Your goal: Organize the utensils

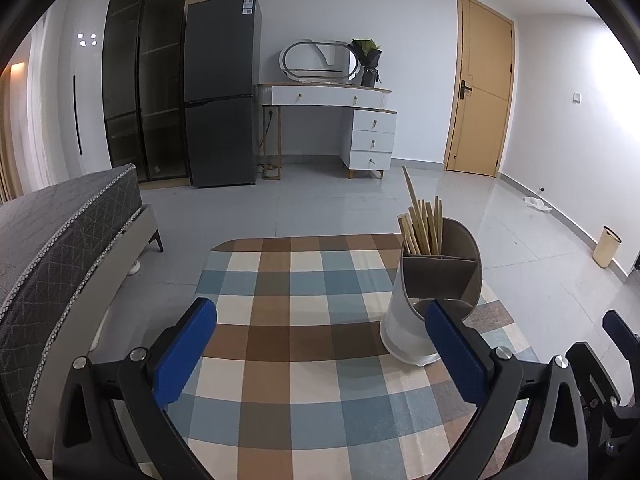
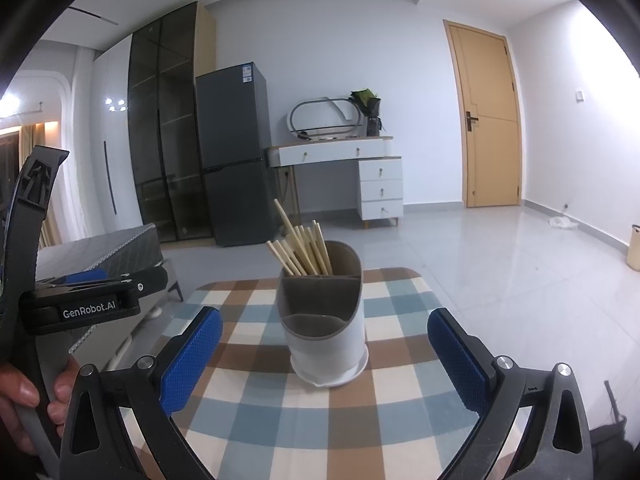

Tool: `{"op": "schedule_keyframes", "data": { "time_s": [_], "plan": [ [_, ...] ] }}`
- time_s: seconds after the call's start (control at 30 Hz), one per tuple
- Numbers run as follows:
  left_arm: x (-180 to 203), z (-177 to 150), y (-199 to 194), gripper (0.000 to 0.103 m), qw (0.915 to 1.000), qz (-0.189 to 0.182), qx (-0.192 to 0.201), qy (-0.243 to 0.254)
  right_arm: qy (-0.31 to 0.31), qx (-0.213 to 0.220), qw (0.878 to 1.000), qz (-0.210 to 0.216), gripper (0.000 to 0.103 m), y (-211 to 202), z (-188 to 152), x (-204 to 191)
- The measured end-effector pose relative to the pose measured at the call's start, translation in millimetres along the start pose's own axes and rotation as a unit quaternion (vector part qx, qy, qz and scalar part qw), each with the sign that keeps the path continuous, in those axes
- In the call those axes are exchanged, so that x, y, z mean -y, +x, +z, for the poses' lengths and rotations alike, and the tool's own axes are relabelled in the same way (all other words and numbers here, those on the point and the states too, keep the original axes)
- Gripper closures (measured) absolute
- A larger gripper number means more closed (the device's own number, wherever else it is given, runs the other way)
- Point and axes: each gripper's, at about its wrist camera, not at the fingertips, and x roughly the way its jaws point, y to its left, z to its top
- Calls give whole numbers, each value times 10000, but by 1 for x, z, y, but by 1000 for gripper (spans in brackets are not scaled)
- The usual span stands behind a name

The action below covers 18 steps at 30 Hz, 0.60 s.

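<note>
- A bedroom with pale floor tiles; a dark fridge (image 1: 222, 92), a white dressing table (image 1: 332, 120) and a wooden door (image 1: 480, 92) stand along the far wall, well apart from the work area
- A table covered by a checked cloth (image 1: 288, 320) in blue, brown and cream fills the foreground of both views; no loose utensils show on it
- A white utensil holder (image 2: 326, 320) with a grey divided inside stands upright on the cloth, in the centre of the right wrist view and to the right in the left wrist view
- A bundle of wooden chopsticks (image 2: 302, 248) leans in the holder's far compartment, tips up; the near compartment looks empty, so the sorting seems done or nearly so
- The left gripper (image 1: 320, 354) hovers above the cloth, jaws spread wide, gripping nothing; its right pad overlaps the holder's base, contact unclear
- The right gripper (image 2: 324, 354) points straight at the holder, jaws released and empty
- A hand (image 2: 28, 396) grips the left tool's handle at the left edge of the right wrist view
</note>
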Motion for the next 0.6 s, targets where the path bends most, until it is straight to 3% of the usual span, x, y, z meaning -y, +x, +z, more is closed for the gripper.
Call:
{"op": "schedule_keyframes", "data": {
  "time_s": [0.6],
  "plan": [
    [-1,0,1,2,10000,-2,-63,-20,-20,-80,10000,-19,0,3,-3,-2]
  ]
}}
